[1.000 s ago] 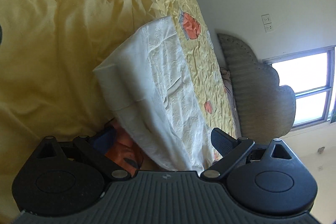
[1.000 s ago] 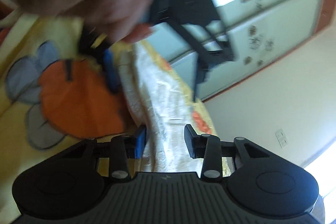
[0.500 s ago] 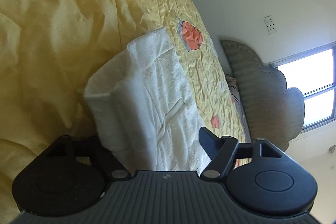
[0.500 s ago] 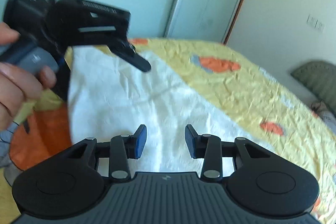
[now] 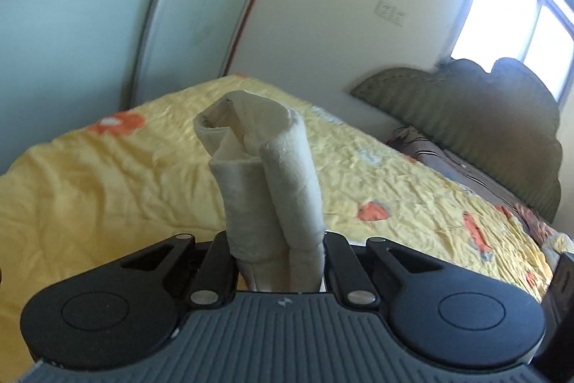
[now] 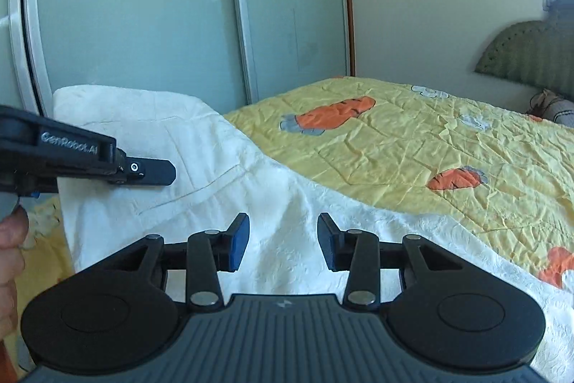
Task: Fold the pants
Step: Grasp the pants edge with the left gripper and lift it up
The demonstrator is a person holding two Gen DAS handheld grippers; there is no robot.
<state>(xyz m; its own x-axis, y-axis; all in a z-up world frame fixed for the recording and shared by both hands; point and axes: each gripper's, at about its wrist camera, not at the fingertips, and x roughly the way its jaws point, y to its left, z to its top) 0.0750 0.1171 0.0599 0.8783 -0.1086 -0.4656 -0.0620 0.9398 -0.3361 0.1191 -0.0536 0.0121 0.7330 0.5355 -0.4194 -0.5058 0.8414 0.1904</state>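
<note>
The pants [image 6: 251, 189] are white, crinkled, soft and light — likely to sag and slip, so best taken at a hem or the waistband — and drape from the bed [image 6: 412, 146]. The left hand-held gripper [image 5: 280, 261] pinches a bunched fold of them; the right hand-held gripper [image 6: 283, 243] is spread just above the cloth.

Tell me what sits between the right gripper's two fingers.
Nothing is pinched: the right gripper is open, with the white pants on the bed showing through the gap, in the right wrist view.
</note>
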